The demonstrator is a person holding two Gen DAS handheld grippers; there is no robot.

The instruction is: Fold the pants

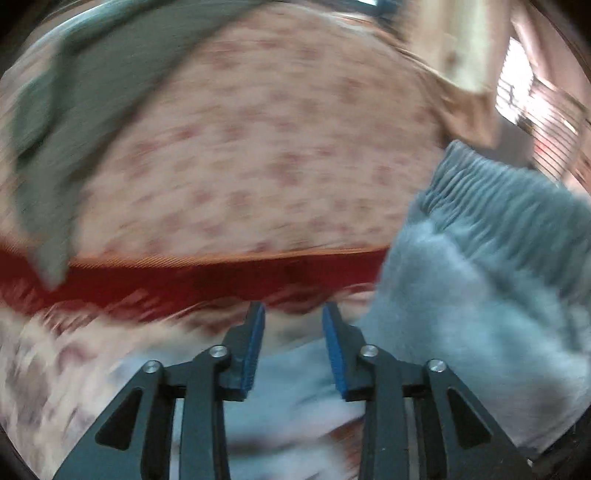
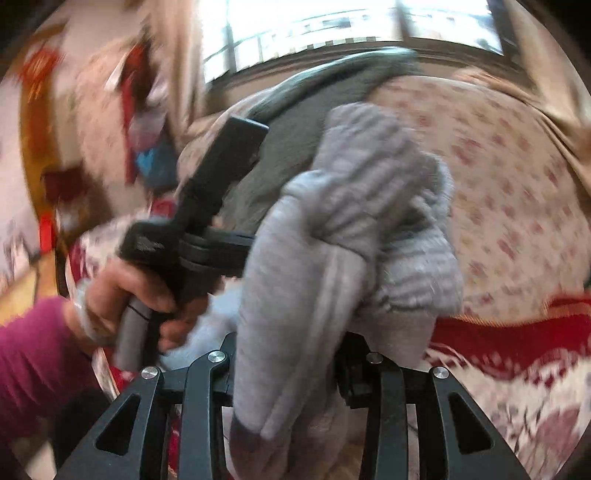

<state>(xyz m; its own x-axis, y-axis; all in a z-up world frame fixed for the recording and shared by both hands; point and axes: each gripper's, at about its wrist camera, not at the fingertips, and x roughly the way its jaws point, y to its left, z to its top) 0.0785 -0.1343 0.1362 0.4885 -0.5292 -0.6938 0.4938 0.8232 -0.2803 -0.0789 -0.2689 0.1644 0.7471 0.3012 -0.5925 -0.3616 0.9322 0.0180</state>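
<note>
The grey pants (image 2: 332, 229) hang bunched in front of the right wrist camera, ribbed waistband on top. My right gripper (image 2: 290, 332) is shut on this cloth, which drapes over both fingers and hides the tips. In the left wrist view the same pants (image 1: 480, 277) sit to the right of my left gripper (image 1: 293, 314). Its blue pads (image 1: 255, 339) stand apart with nothing between them. A hand (image 2: 122, 291) in a magenta sleeve holds the left gripper's black body (image 2: 207, 206) just left of the pants.
A bed with a pink floral sheet (image 1: 277, 147) fills the view ahead. A dark grey-green garment (image 1: 74, 92) lies on it at the left. A red-and-white patterned blanket (image 1: 166, 284) covers the near edge. A bright window (image 2: 314, 29) is behind. Both views are motion-blurred.
</note>
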